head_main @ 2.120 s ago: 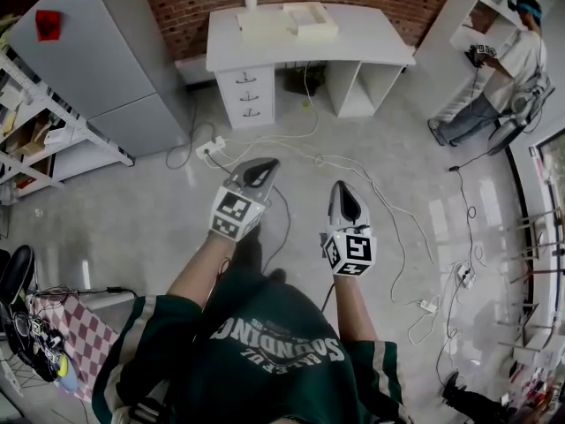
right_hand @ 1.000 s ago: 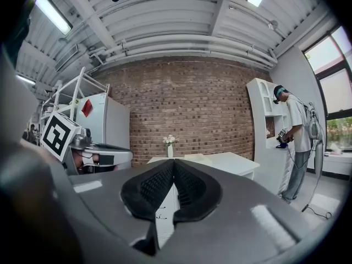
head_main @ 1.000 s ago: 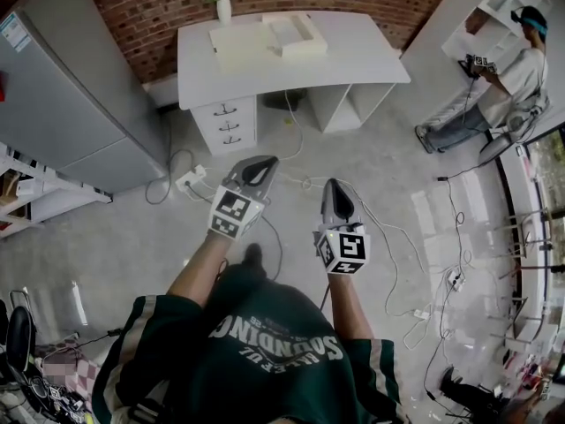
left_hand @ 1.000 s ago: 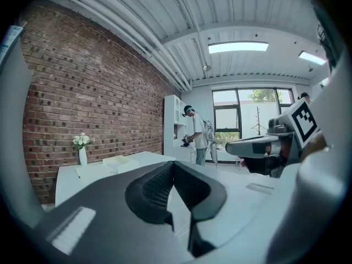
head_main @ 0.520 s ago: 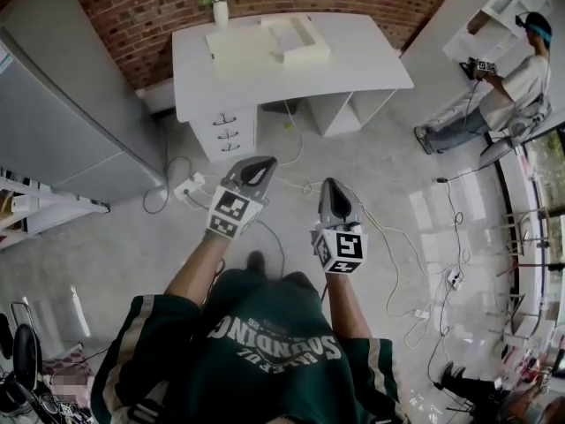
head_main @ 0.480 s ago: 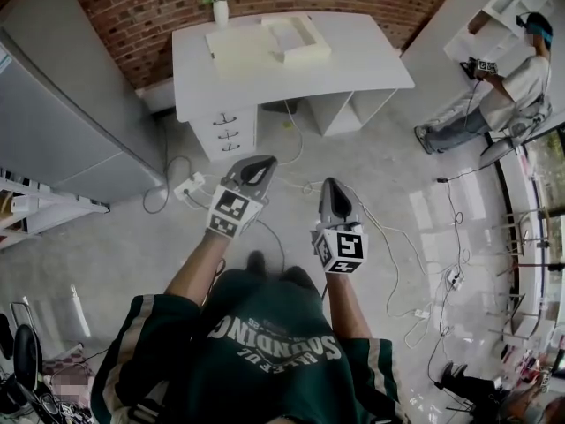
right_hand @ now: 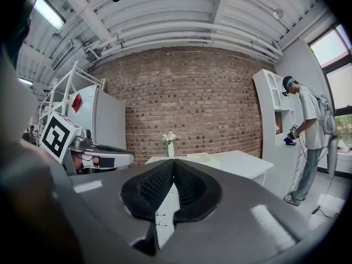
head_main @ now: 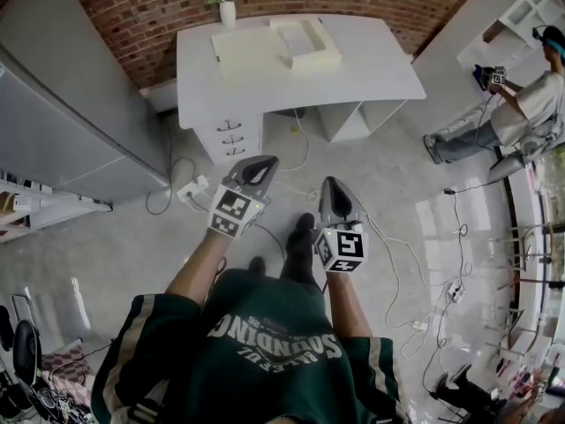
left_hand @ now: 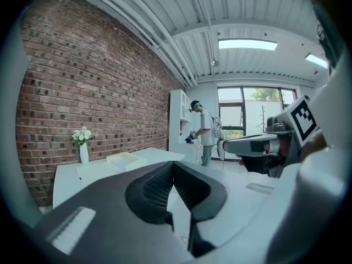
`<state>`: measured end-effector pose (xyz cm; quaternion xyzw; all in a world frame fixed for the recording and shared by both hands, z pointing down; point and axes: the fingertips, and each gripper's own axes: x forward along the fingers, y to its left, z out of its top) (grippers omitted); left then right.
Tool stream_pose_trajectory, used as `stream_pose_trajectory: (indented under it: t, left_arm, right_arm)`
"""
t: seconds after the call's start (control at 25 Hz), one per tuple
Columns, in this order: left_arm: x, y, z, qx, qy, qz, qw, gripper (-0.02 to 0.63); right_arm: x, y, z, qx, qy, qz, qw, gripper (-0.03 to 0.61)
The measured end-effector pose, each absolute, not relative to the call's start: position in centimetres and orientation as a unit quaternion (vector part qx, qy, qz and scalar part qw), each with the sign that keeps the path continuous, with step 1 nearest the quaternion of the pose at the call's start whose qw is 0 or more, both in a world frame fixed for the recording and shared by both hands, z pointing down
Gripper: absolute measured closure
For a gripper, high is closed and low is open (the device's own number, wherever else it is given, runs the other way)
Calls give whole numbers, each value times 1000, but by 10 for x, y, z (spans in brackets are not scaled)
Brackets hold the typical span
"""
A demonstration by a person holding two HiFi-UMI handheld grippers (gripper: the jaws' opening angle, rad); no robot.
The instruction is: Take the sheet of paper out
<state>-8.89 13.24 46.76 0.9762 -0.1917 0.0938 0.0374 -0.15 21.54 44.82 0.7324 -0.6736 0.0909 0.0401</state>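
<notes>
Site reads to me as a lab or test studio dressed as an office. Straight ahead of my jaws: red brick wall (right_hand: 192, 98), white desk with a drawer stack (head_main: 371, 60), and a white vase of pale flowers (head_main: 227, 9) at its far edge. Left of the jaws, a tall grey metal cabinet (head_main: 62, 104). Below them, polished grey floor (head_main: 115, 237) with a white power strip and trailing cables (head_main: 196, 186). Far right of the jaws, a second person in a pale shirt (head_main: 530, 95) stands at white wall shelving (head_main: 521, 11). Overhead, a white ribbed ceiling with flat light panels (left_hand: 247, 44).
</notes>
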Motion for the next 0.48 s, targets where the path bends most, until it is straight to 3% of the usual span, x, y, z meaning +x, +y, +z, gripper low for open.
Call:
stream_pose_trajectory:
  t: [0.48]
  left_arm:
    - [-17,45,459,963,-248,98,40,603]
  right_arm:
    - [78,113,438,688,-719,89,37,580]
